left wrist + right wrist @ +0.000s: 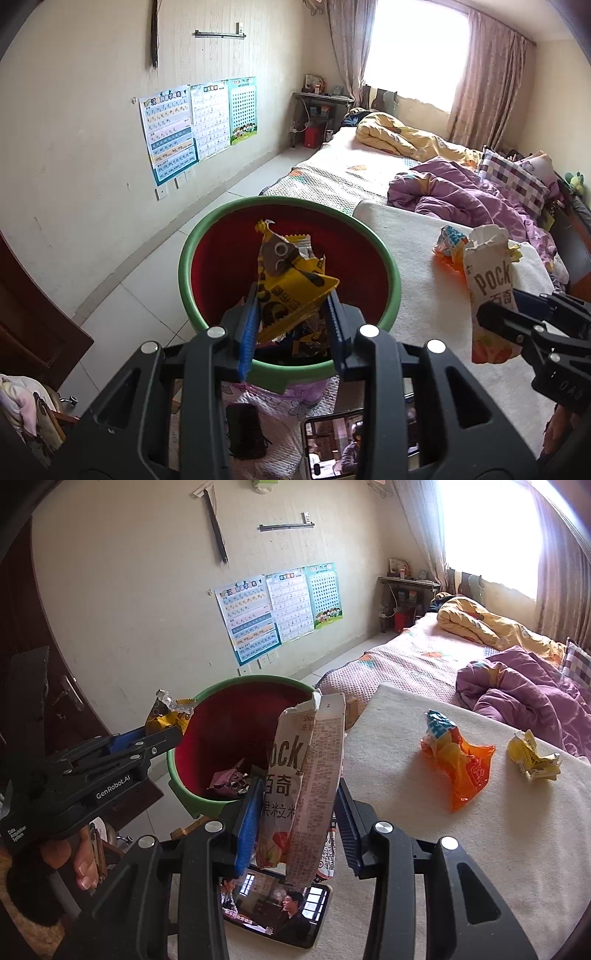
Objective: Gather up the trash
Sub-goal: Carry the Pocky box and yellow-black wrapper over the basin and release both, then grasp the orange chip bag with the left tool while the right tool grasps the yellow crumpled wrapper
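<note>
The left tongs [291, 314] grip a yellow snack wrapper [291, 284] directly over the green-rimmed bin [192, 254]. The right tongs [295, 819] pinch an upright Pocky box [306, 771] just beside the bin's rim, nearer the bed [443, 849], so the left is closer to dropping.

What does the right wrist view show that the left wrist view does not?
Only the right wrist view shows the crumpled yellow wrapper on the cream blanket and the door handle.

Only the left wrist view shows the checked pillow and the black object below the bin.

Both show the green-rimmed bin, the orange bag, the phone, the left hand-held gripper gripping a yellow wrapper, and the right hand-held gripper gripping a Pocky box.
</note>
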Demonstrator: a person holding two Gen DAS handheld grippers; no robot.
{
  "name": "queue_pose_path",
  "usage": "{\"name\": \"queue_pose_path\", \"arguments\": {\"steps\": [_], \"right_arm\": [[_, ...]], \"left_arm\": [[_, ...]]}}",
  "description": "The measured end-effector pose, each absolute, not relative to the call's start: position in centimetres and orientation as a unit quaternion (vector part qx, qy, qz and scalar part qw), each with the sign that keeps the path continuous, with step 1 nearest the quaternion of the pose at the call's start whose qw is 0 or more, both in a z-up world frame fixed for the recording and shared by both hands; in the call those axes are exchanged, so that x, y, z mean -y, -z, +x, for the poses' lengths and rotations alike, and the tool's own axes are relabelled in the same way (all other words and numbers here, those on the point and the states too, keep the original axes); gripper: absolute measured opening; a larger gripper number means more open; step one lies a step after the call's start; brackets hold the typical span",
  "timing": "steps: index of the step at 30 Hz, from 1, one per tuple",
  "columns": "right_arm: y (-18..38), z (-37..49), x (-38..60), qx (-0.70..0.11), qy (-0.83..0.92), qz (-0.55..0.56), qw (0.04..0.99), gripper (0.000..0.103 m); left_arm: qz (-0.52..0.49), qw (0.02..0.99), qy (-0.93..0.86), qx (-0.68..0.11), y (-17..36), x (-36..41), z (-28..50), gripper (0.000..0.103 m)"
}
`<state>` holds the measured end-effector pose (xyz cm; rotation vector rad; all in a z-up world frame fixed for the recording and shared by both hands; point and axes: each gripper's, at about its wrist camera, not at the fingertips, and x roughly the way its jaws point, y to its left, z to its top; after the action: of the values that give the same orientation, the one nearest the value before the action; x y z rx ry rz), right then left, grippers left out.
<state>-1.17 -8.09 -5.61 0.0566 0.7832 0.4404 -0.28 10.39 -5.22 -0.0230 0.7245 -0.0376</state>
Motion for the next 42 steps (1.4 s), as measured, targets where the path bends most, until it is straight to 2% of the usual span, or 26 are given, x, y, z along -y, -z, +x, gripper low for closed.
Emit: {"name": "queue_pose_path", "arguments": {"steps": [12, 26, 27, 28, 29, 30, 31, 37, 42], "right_arm": [[6.4, 0.8, 5.5, -0.386, -0.224, 0.049, 0.894, 0.039], [7.4, 4.4, 4.4, -0.406, -0.252, 0.098, 0.873, 0.039], [7.4, 4.7, 4.4, -0.405, -0.255, 0.105, 0.872, 0.039], [7.4, 5.0, 4.3, -0.404, -0.259, 0.11, 0.87, 0.045], [7.4, 5.2, 4.3, -0.402, -0.263, 0.116, 0.869, 0.05], [7.3, 5.3, 4.5, -0.401, -0.265, 0.122, 0.868, 0.059], [7.3, 5.3, 4.6, -0.399, -0.265, 0.126, 0.869, 0.062], [7.2, 4.8, 7.7, -0.387, -0.234, 0.133, 0.882, 0.066], [7.9, 5.9, 15.6, -0.382, -0.106, 0.075, 0.915, 0.069]], "left_arm": [[-0.015, 0.926, 0.011, -0.378, 7.1, -14.0, 1.5, 0.031], [-0.014, 0.917, 0.034, -0.396, 8.2, -14.0, 3.6, 0.032], [-0.013, 0.918, 0.032, -0.395, 8.3, -14.0, 3.9, 0.034], [-0.012, 0.919, 0.027, -0.394, 8.4, -13.9, 4.1, 0.044], [-0.011, 0.92, 0.019, -0.391, 8.5, -13.9, 4.2, 0.062], [-0.012, 0.922, 0.014, -0.386, 8.6, -13.9, 4.3, 0.069], [-0.011, 0.924, 0.011, -0.382, 8.6, -14.0, 4.2, 0.072], [-0.024, 0.92, 0.008, -0.391, 9.0, -13.7, 3.6, 0.072], [-0.05, 0.925, 0.013, -0.377, 8.2, -12.3, 1.9, 0.072]]}}
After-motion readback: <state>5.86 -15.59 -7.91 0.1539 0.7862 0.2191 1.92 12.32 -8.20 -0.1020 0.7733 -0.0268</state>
